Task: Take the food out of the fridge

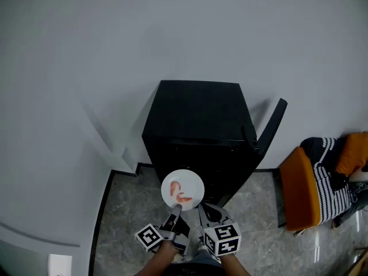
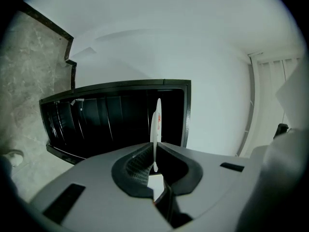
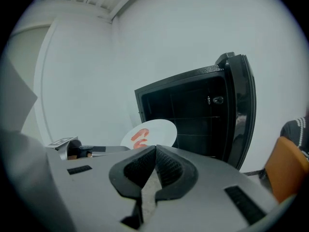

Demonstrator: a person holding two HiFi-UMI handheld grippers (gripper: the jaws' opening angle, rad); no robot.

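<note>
While left tongs [image 1: 175, 209] pinch the plate [image 1: 193, 183] (food [image 1: 184, 199] just a red blur), right tongs [image 1: 204, 209] sit closed, empty.

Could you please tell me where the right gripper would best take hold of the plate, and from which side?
Probably its bare rim on the right, coming in level from that side. The plate is a thin disc lying roughly flat, the left gripper pinches its near rim, and the food sits mid-plate. The right gripper has its jaws shut, so open them first.
</note>
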